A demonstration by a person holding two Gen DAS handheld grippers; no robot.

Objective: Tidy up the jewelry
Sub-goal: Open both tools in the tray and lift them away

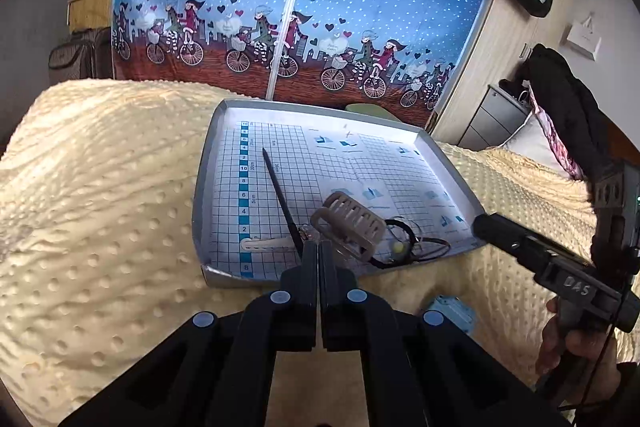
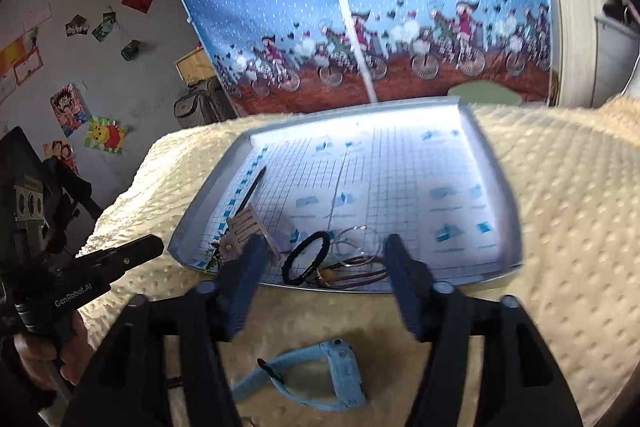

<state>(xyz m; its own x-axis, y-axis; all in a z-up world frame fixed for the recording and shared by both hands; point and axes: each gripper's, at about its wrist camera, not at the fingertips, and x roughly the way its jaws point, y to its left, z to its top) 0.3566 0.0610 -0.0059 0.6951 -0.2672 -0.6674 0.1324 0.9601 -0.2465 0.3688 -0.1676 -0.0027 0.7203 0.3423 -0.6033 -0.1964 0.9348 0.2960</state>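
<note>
Cream dimpled blanket (image 1: 100,207) covers the bed, and on it sits the grey tray (image 1: 202,183) lined with gridded paper, where I am gathering the jewelry. By my reading the job is well along but not finished. Inside the tray, crowded at its near edge, I see a beige claw hair clip (image 1: 348,223), a long black hair stick (image 1: 282,201) lying diagonally, a flat pale hair clip (image 1: 266,243), a black hair tie (image 2: 306,257), a thin wire bangle (image 2: 352,239) and a brown cord with a yellow bead (image 2: 348,275). The far half of the tray is bare paper.

One piece is outside: a light blue watch (image 2: 320,375) lies on the blanket just in front of the tray, between the fingers of my right gripper (image 2: 320,279) in its own view. That gripper is spread wide and carries nothing, so I judge the watch is what remains to pick up.

My left gripper (image 1: 319,251) has its fingers pressed together at the tray's near edge, beside the claw clip and the base of the hair stick; whether it pinches anything small I cannot tell. The pile may need spreading out afterwards.
</note>
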